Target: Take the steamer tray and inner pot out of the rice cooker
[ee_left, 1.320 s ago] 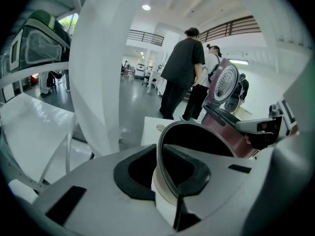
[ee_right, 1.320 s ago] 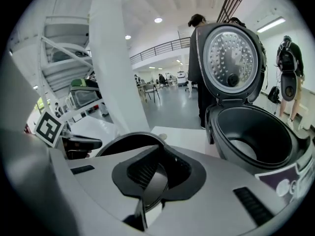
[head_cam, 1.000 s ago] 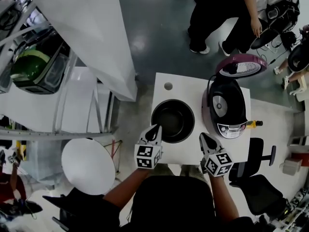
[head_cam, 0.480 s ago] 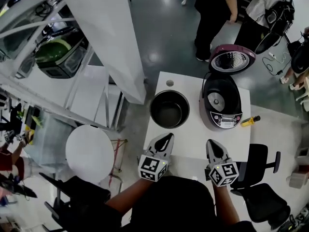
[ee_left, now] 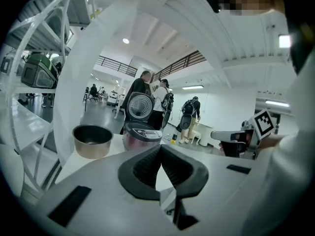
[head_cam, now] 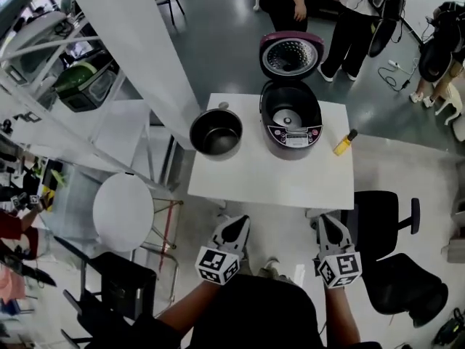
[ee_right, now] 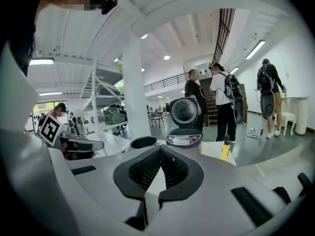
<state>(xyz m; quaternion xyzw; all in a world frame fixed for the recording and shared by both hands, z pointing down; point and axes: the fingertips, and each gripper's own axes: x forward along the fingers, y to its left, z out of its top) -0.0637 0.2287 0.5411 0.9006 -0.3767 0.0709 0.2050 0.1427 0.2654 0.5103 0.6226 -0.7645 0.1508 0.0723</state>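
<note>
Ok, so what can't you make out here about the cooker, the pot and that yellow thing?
Rice cooker cavity: head view, too small to show any tray; gripper views, front wall hides it.
Inner pot inside: left gripper view, own wall hides it.
Yellow item: all views, too small to identify.

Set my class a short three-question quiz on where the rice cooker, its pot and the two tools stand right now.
1. True or false: the lid of the purple rice cooker stands open.
2. The dark round metal inner pot stands: A) inside the cooker; B) on the white table, beside the cooker; C) on the floor.
3. What do the left tool and the right tool hold?

Key: 1 true. 2 B. 3 nothing; both are shut and empty, short of the table.
</note>
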